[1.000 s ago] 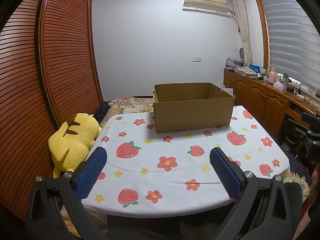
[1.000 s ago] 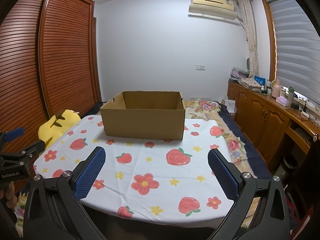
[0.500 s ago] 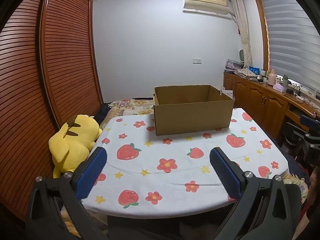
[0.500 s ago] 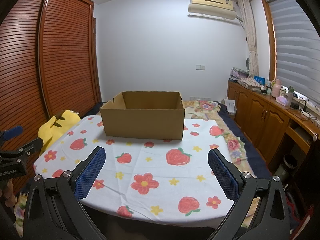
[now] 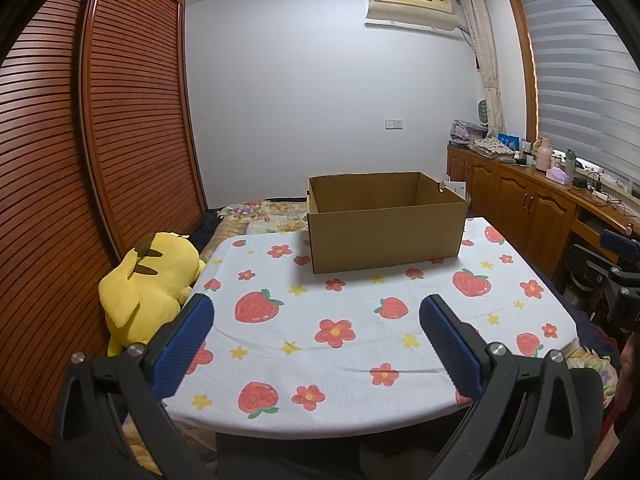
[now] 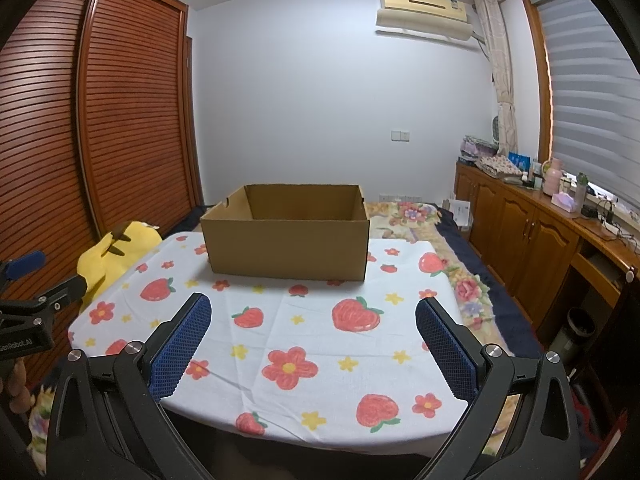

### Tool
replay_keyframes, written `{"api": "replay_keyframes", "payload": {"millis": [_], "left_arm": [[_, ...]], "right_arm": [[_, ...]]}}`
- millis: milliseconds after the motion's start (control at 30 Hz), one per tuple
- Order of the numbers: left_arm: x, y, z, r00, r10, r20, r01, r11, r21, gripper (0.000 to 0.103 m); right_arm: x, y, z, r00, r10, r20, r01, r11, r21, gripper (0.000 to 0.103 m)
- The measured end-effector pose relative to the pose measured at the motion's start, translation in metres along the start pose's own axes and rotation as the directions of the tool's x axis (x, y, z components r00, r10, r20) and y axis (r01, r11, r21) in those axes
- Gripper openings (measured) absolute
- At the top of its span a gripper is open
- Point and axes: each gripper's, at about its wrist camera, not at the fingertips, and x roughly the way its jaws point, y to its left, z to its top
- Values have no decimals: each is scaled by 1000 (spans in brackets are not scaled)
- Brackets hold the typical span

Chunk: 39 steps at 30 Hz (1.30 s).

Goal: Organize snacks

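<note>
An open brown cardboard box (image 5: 386,236) stands at the far side of a table with a white strawberry-and-flower cloth (image 5: 340,344); it also shows in the right wrist view (image 6: 286,246). Its inside floor is hidden. No snacks are in view. My left gripper (image 5: 316,312) is open and empty over the table's near edge. My right gripper (image 6: 314,312) is open and empty, also above the near edge. Each gripper shows at the side of the other's view: the right one (image 5: 620,280), the left one (image 6: 36,304).
A yellow plush toy (image 5: 148,280) lies left of the table against a slatted wooden wardrobe (image 5: 80,160). A bed with floral bedding (image 6: 416,216) lies behind the table. Wooden cabinets (image 6: 532,228) with bottles run along the right wall under a window.
The left gripper has tilted slightly, so the box sits a little lower in its view. The right gripper has barely moved. Both stay open.
</note>
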Motion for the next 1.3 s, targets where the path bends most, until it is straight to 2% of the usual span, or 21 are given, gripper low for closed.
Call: {"api": "replay_keyframes", "payload": {"millis": [1300], "left_arm": [[-2, 0, 0, 1000, 13, 12, -13, 1000, 5, 103]], "right_arm": [[0, 0, 2, 1000, -3, 0, 3, 1000, 6, 103]]}}
